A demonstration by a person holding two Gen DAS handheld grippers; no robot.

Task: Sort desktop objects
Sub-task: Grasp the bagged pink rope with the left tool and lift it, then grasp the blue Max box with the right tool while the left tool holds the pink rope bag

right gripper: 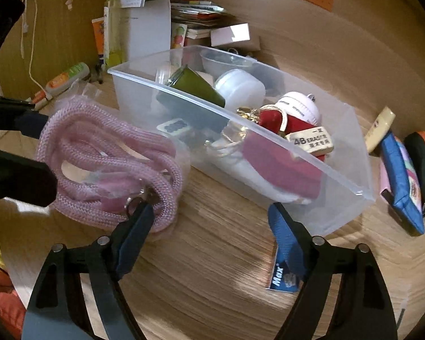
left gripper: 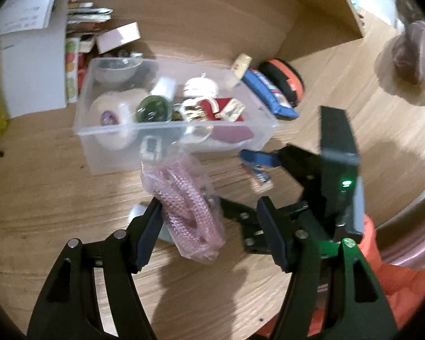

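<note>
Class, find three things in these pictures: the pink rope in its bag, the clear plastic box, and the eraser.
pink rope (right gripper: pixel 110 153): right wrist view, on the coiled strands.
clear plastic box (right gripper: pixel 340 206): right wrist view, on its near wall.
eraser (right gripper: pixel 311 141): right wrist view, on its printed face.

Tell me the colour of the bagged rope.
Pale pink rope, woven texture, in a clear bag; the right wrist view shows it best.

Count: one clear plastic rectangular bin (right gripper: pixel 340 198); one coiled pink braided cord in a clear bag (right gripper: pixel 107 164); one white rectangular eraser (right gripper: pixel 311 141); one white tape roll (left gripper: pixel 113 119); one dark green jar (right gripper: pixel 195 85); one blue fabric pouch (right gripper: pixel 402 181); two black two-finger tools, left (left gripper: pixel 212 238) and right (right gripper: pixel 209 243).
</note>
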